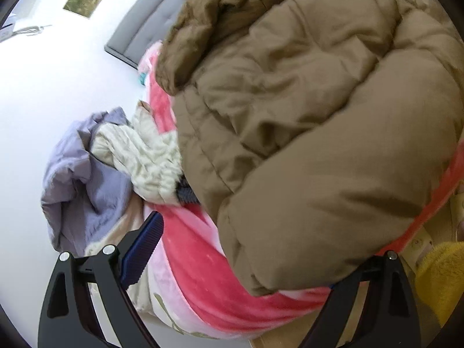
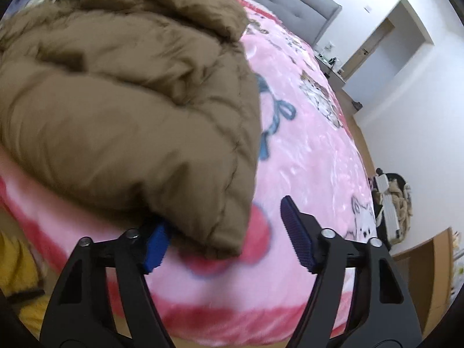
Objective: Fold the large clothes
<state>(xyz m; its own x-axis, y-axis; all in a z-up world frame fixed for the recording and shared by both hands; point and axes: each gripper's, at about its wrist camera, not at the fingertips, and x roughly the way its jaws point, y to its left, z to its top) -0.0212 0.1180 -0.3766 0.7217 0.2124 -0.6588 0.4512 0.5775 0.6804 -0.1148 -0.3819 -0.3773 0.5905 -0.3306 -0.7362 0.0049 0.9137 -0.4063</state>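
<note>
A brown quilted jacket (image 1: 304, 116) with a fur-trimmed hood (image 1: 208, 20) lies bunched on a pink blanket (image 1: 197, 284) that covers a bed. My left gripper (image 1: 261, 249) stands wide open around the jacket's near hem. Its left blue pad (image 1: 142, 249) is bare, and the jacket hides the right fingertip. In the right wrist view the jacket (image 2: 121, 101) fills the left side. My right gripper (image 2: 223, 217) is open around the jacket's near corner (image 2: 226, 232). The left pad (image 2: 156, 246) is tucked at the hem; the right pad (image 2: 295, 232) stands apart over the blanket (image 2: 313, 150).
A lilac garment (image 1: 78, 179) and a cream knit (image 1: 139, 159) are piled left of the jacket. The grey headboard (image 1: 150, 20) stands at the wall. Yellow fleecy fabric (image 1: 440, 278) hangs by the bed's near edge. Wooden floor, a bag of clothes (image 2: 391, 200) and a doorway (image 2: 385, 46) lie right.
</note>
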